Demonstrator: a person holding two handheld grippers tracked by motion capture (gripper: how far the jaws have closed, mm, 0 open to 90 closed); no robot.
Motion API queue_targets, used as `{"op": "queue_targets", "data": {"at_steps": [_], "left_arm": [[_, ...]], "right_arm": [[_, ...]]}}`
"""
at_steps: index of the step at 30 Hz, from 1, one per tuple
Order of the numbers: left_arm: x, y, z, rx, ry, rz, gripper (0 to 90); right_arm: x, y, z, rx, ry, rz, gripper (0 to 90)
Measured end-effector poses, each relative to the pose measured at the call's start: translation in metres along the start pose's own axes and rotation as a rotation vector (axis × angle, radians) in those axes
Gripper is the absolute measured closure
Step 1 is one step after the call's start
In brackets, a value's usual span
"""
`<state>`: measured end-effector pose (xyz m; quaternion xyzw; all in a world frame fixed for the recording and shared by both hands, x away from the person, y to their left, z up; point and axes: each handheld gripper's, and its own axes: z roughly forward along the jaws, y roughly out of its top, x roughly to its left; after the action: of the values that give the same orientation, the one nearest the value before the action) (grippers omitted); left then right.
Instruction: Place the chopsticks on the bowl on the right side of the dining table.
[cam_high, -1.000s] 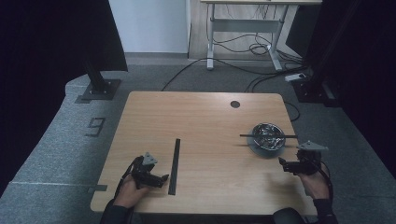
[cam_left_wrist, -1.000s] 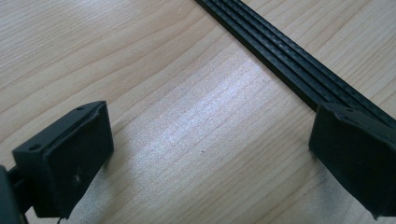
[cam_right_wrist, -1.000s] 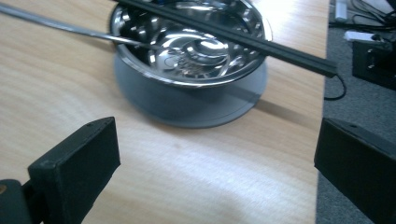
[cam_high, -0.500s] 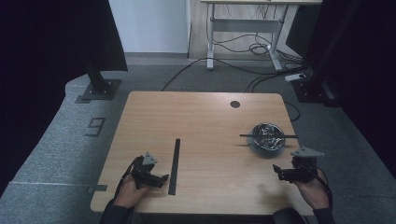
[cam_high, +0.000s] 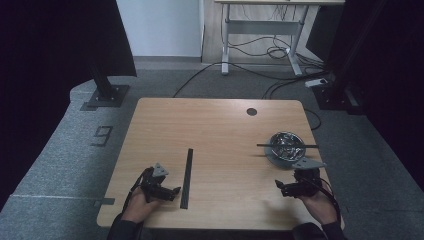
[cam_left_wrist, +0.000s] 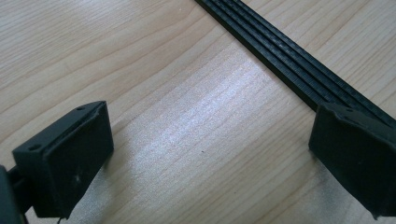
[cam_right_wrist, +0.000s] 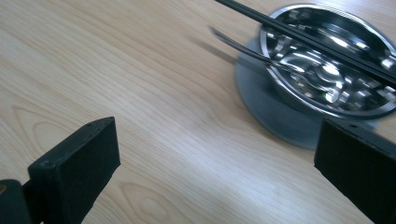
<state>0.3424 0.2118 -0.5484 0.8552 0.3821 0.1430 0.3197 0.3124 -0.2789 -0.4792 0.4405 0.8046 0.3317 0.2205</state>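
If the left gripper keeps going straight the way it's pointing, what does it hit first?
Most likely the black ribbed strip. The left gripper is open and low over the wooden table, and the strip crosses the view just ahead of one jaw. Depth is hard to judge, so it might skim the tabletop first.

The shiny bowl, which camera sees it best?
The right gripper view: the shiny bowl is close up, with black chopsticks lying across its rim and a spoon inside. The high view shows the bowl small, near the table's right edge, by the open right tool.
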Motion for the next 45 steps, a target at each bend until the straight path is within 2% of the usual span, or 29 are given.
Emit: {"op": "queue_targets", "data": {"at_steps": [9, 16, 22, 32, 41, 45], "left_arm": [[0.000, 0.000, 0.000, 0.000, 0.001, 0.000, 0.0], [0.000, 0.000, 0.000, 0.000, 0.000, 0.000, 0.0], [0.000, 0.000, 0.000, 0.000, 0.000, 0.000, 0.0], [0.000, 0.000, 0.000, -0.001, 0.000, -0.002, 0.0], [0.000, 0.000, 0.000, -0.001, 0.000, -0.002, 0.0], [0.000, 0.000, 0.000, -0.001, 0.000, -0.002, 0.0]], "right_arm": [[0.022, 0.018, 0.025, 0.019, 0.049, -0.064, 0.0], [0.036, 0.030, 0.045, 0.032, 0.103, -0.081, 0.0], [0.042, 0.036, 0.060, 0.041, 0.121, -0.106, 0.0], [0.047, 0.038, 0.084, 0.050, 0.137, -0.112, 0.0], [0.056, 0.033, 0.105, 0.056, 0.158, -0.109, 0.0], [0.061, 0.030, 0.112, 0.057, 0.164, -0.123, 0.0]]}}
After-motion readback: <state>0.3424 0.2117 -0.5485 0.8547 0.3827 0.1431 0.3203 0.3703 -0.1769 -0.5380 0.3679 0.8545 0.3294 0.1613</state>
